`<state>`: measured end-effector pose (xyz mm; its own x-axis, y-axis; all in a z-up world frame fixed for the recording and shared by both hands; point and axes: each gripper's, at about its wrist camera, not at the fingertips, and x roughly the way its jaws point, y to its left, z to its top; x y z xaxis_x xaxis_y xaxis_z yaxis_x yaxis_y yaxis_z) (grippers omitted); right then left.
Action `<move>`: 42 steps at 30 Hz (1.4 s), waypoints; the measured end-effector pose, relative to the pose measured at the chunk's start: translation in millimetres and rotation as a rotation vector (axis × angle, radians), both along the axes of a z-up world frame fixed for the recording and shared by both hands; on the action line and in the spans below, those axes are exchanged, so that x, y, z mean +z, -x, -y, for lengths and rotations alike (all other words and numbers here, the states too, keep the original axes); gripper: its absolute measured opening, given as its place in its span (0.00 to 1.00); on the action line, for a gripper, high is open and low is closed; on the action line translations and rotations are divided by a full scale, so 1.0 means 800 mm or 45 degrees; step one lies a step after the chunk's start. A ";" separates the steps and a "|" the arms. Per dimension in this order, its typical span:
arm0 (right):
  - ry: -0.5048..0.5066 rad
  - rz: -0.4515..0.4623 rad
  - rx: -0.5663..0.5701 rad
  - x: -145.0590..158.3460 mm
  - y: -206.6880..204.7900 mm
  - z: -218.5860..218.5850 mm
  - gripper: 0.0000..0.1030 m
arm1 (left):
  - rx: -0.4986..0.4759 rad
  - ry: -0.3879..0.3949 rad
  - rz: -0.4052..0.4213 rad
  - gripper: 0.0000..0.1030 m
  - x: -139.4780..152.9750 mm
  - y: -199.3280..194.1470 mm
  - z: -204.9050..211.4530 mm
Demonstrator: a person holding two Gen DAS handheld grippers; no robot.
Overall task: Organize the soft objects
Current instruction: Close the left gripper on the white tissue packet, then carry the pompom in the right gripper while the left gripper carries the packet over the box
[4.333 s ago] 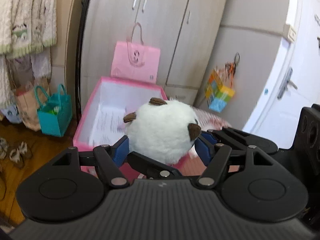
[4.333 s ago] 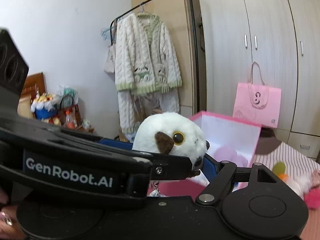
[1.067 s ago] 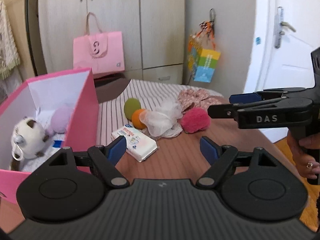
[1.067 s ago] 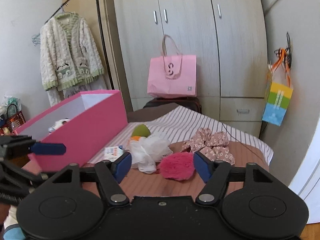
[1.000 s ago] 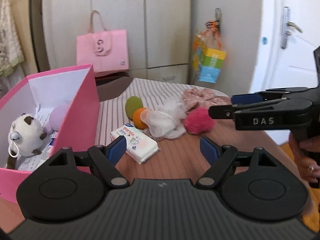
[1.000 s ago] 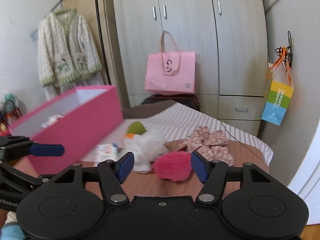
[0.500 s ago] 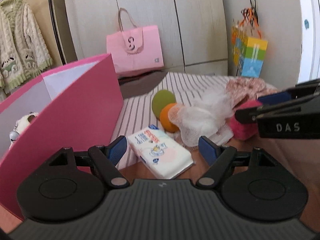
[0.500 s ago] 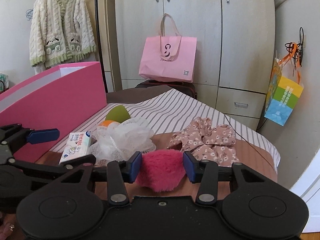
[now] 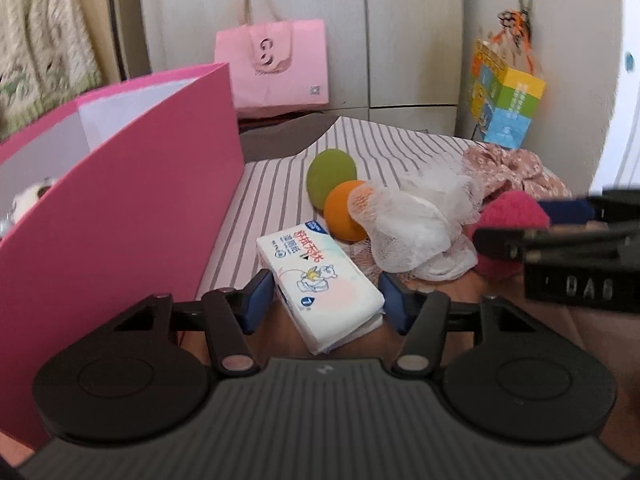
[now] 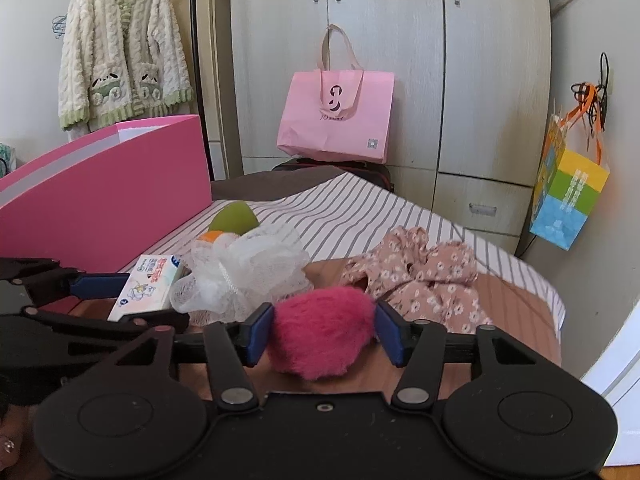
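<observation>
My left gripper (image 9: 326, 300) is open with its blue pads on either side of a white tissue pack (image 9: 320, 280) lying on the table. My right gripper (image 10: 324, 334) is open around a fluffy magenta pom-pom (image 10: 322, 330), its pads close to the fur. A white mesh bath sponge (image 9: 416, 232), an orange ball (image 9: 344, 216), a green ball (image 9: 332, 178) and a floral scrunchie (image 10: 420, 280) lie beyond. The pink box (image 9: 120, 208) stands at the left; a white plush (image 9: 30, 196) peeks inside it.
A pink tote bag (image 10: 336, 116) leans on the wardrobe (image 10: 400, 40) behind. A colourful bag (image 10: 568, 196) hangs at the right. A striped cloth (image 10: 360, 208) covers the far table. A cardigan (image 10: 120, 48) hangs at the left.
Both grippers have moved forward and down: the left now straddles the tissue pack and the right straddles the magenta pom-pom. The plush placed earlier stays in the pink box.
</observation>
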<state>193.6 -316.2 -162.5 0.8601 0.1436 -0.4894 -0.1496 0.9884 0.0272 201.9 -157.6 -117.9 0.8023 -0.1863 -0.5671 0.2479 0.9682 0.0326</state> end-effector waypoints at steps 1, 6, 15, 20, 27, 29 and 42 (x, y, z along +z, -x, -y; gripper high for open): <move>-0.005 -0.008 0.008 -0.002 -0.001 0.000 0.59 | 0.008 0.013 -0.011 0.55 0.000 -0.002 -0.001; 0.039 -0.037 0.029 -0.008 -0.004 -0.009 0.48 | 0.045 0.015 -0.019 0.56 -0.003 -0.010 0.002; 0.012 -0.017 -0.040 -0.010 0.021 -0.006 0.45 | 0.067 0.013 -0.016 0.39 -0.001 -0.009 0.000; 0.007 -0.015 -0.091 -0.011 0.042 -0.010 0.45 | 0.059 0.023 0.020 0.38 0.001 0.005 -0.004; -0.024 -0.025 -0.123 -0.013 0.064 -0.019 0.45 | 0.011 0.152 0.104 0.38 0.024 0.042 -0.024; -0.040 -0.039 -0.142 -0.015 0.069 -0.022 0.45 | -0.012 0.181 0.125 0.38 0.032 0.055 -0.030; -0.068 -0.039 -0.218 -0.005 0.131 -0.042 0.45 | -0.148 0.305 0.006 0.38 0.032 0.111 -0.069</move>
